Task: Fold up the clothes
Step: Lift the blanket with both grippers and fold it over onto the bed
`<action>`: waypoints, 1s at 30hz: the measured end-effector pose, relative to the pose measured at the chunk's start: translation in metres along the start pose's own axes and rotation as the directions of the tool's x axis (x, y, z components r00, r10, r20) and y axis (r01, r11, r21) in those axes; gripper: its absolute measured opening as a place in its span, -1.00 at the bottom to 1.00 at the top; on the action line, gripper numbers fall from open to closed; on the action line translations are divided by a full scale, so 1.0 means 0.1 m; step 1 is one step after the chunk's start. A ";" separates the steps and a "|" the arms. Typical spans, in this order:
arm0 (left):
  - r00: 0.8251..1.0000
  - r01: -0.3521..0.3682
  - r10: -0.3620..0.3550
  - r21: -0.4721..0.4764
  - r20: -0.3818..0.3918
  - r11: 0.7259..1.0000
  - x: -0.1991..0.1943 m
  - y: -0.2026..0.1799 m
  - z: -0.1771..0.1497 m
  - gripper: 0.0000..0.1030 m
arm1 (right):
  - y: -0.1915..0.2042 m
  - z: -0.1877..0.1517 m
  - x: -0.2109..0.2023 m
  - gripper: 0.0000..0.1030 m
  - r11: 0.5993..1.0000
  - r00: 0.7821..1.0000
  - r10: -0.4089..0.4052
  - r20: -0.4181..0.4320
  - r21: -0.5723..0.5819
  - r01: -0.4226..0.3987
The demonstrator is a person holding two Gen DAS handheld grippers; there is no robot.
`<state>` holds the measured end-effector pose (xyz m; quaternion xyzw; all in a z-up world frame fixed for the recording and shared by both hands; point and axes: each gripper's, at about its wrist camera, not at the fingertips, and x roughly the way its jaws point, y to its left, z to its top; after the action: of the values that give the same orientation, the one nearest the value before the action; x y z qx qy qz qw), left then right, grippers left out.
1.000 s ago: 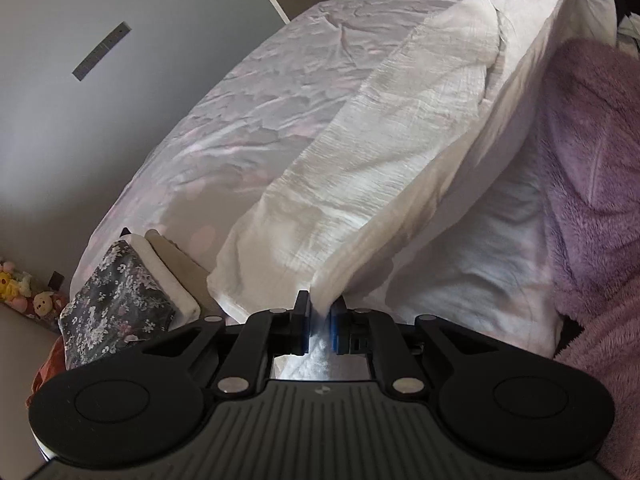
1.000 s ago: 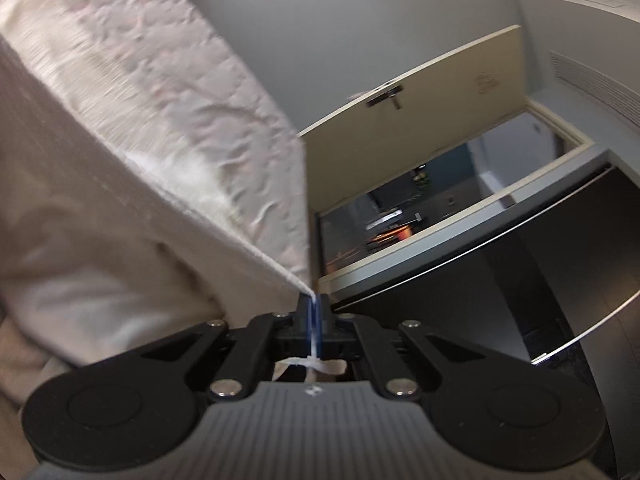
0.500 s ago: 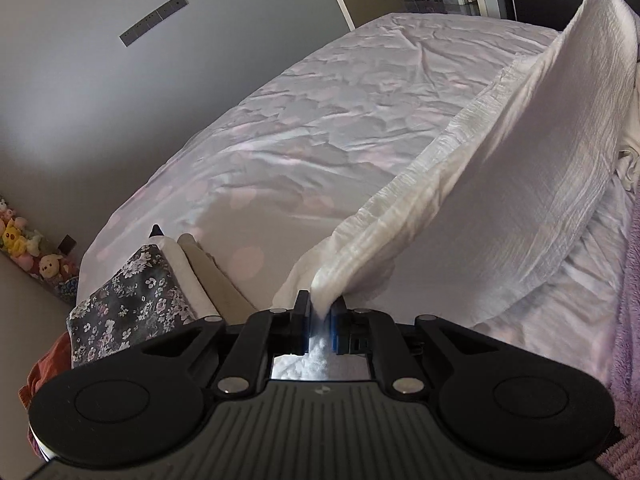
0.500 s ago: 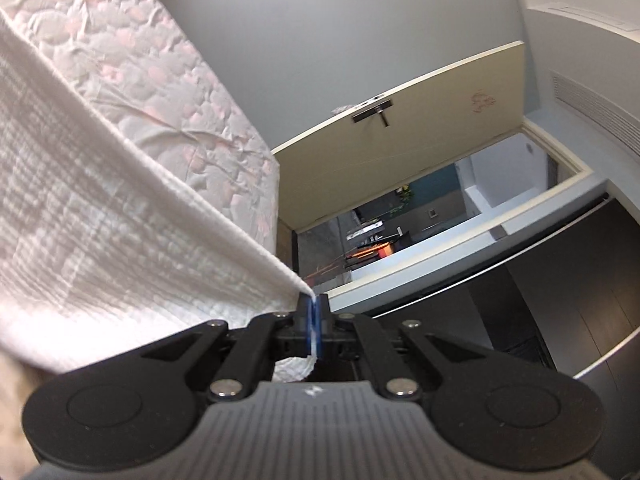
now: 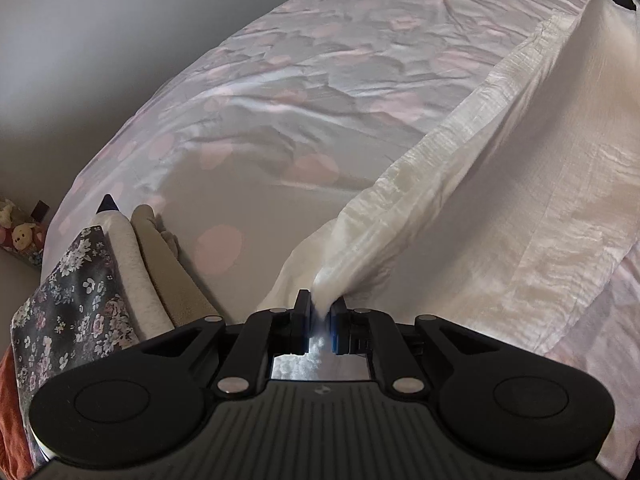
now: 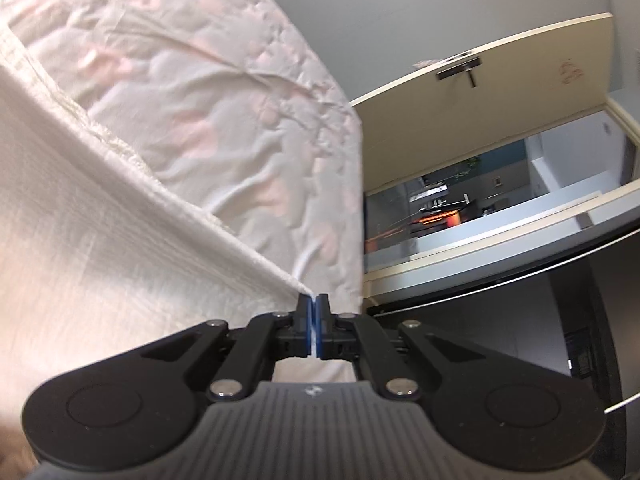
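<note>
While we pinch a white cloth (image 5: 460,200) above the bed (image 5: 300,80), our left gripper (image 5: 320,312) clamping one bunched corner, our right gripper (image 6: 313,308) another, folded clothes (image 5: 100,280) stacked at left

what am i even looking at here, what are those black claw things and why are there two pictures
No robot here: a person carries a hand-held gripper in each hand, and each has a camera looking along its two fingers. One picture is from the left hand-held gripper, the other from the right hand-held gripper. Both are pinched shut on an edge of the same white cloth, stretched between them over a bed with a pink-spotted cover. Beside it sits a stack of folded clothes, a floral piece on top. Behind is an open door.
</note>
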<state>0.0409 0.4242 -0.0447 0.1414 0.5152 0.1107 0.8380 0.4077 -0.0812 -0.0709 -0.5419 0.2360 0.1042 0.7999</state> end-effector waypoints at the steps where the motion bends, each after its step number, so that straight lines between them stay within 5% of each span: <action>1: 1.000 0.000 0.000 0.000 -0.007 1.000 0.04 0.02 0.01 -0.86 | 0.03 0.03 0.06 -0.97 1.000 1.000 0.008 -0.003 -0.001 -0.008; 14: 0.999 -0.020 0.016 -0.106 -0.037 0.994 0.50 0.29 0.18 -0.86 | 0.21 0.55 0.88 -0.97 0.995 0.996 0.066 -0.064 0.073 -0.061; 24: 0.997 -0.032 0.019 -0.182 -0.070 0.983 0.96 0.36 0.24 -0.85 | 0.50 0.60 1.41 -0.97 0.990 0.984 0.081 -0.160 0.125 -0.061; 30: 0.997 -0.029 0.013 -0.207 -0.077 0.978 1.06 0.40 0.21 -0.64 | 0.66 0.64 1.52 -0.93 0.990 0.978 0.091 -0.189 0.124 -0.068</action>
<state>0.1053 0.4938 -0.1103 0.0542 0.5306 0.1781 0.8269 0.5291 -0.0103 -0.1800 -0.4918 0.3401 0.0690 0.7986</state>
